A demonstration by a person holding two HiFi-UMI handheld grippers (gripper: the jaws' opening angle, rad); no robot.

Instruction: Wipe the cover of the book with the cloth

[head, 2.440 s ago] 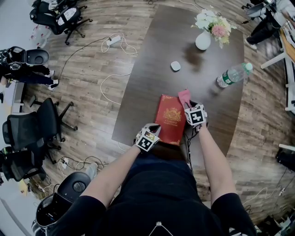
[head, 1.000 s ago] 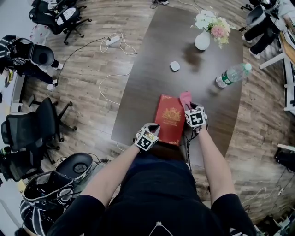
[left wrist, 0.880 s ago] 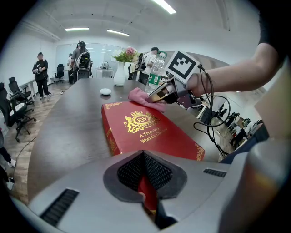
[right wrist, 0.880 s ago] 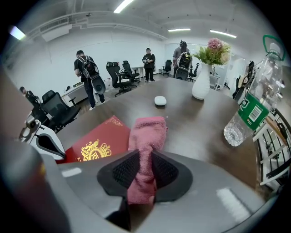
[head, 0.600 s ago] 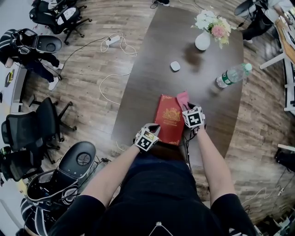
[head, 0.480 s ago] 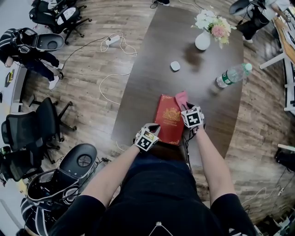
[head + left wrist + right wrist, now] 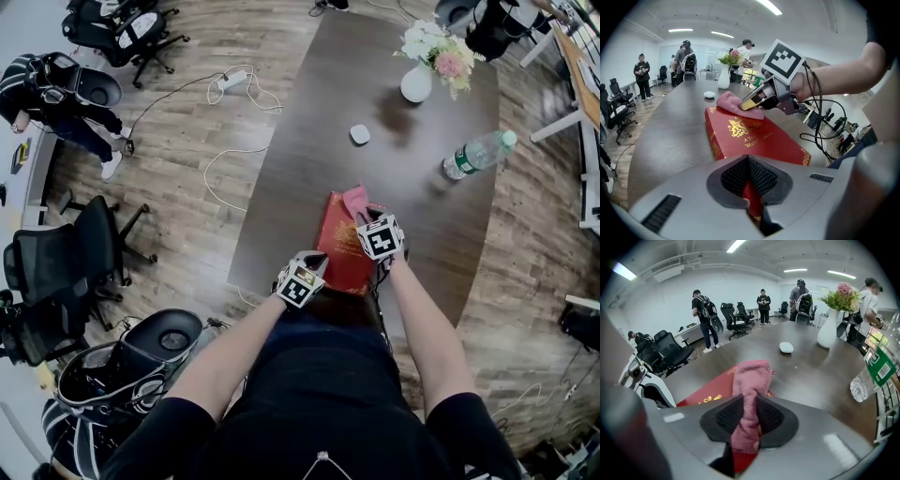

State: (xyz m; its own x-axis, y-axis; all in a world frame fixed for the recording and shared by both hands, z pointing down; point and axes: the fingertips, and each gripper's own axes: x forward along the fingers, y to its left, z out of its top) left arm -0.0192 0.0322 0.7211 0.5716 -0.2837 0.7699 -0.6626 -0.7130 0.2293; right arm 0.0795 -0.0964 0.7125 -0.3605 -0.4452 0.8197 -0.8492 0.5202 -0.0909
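Note:
A red book with gold print lies at the near end of the dark table. My left gripper is shut on the book's near edge; in the left gripper view the red cover runs between the pads of the gripper. My right gripper is shut on a pink cloth. The cloth hangs out of the right gripper and rests on the far part of the book. From the left gripper view, the cloth lies on the cover under the right gripper.
Farther up the table stand a white vase with flowers, a small white puck and a water bottle lying on its side. Office chairs and cables are on the floor at left. People stand in the background.
My right gripper has carried the cloth leftwards from the book's right edge onto the far part of the cover. The left gripper has stayed shut on the book's near edge.

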